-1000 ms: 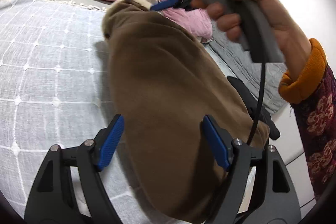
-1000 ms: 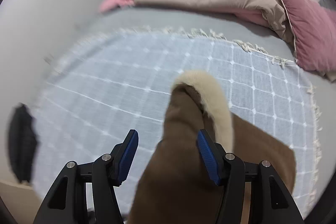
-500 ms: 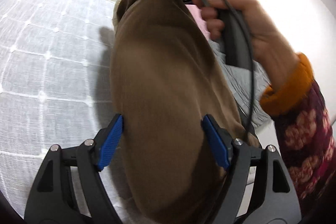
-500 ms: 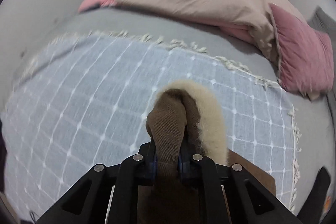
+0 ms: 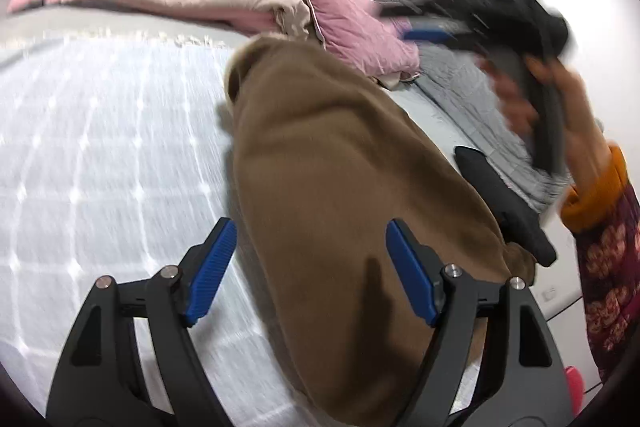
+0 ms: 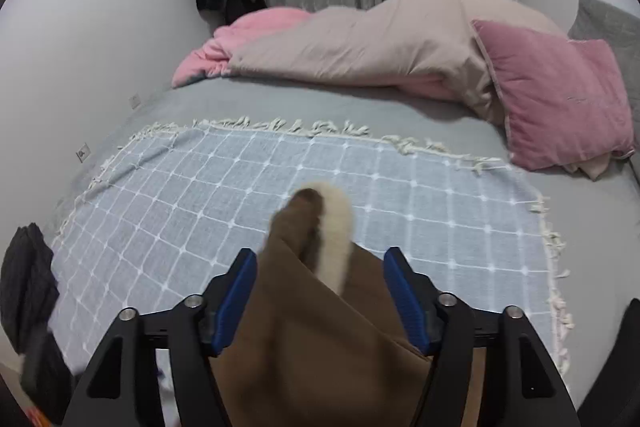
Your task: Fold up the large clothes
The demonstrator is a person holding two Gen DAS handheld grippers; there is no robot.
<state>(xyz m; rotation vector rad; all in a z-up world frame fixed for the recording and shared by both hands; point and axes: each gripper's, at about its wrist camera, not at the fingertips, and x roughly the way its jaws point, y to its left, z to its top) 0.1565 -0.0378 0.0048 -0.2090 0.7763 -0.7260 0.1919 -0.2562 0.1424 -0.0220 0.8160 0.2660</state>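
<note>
A brown garment point(image 5: 340, 187) with a cream fleece lining point(image 6: 334, 227) lies lengthwise on the blue-grey checked blanket point(image 5: 100, 147). My left gripper point(image 5: 312, 269) hovers open over its near end, the cloth below and between the blue pads point(image 5: 212, 267), apart from them. My right gripper point(image 6: 322, 297) is opening; the garment's far tip lies loose between the jaws, not pinched. In the left wrist view the right gripper point(image 5: 460, 27) is blurred and lifted clear of the garment, held by a hand point(image 5: 560, 107) with an orange cuff.
A beige duvet point(image 6: 380, 47) and a pink pillow point(image 6: 560, 99) lie along the far side of the bed. A grey quilt point(image 5: 480, 107) and a dark cloth point(image 5: 500, 203) lie right of the garment. Dark clothes point(image 6: 28, 287) sit at the blanket's left edge.
The right gripper was shut on the garment's far tip half a second ago; it has let go and drawn back and up. The left gripper has lifted slightly.
</note>
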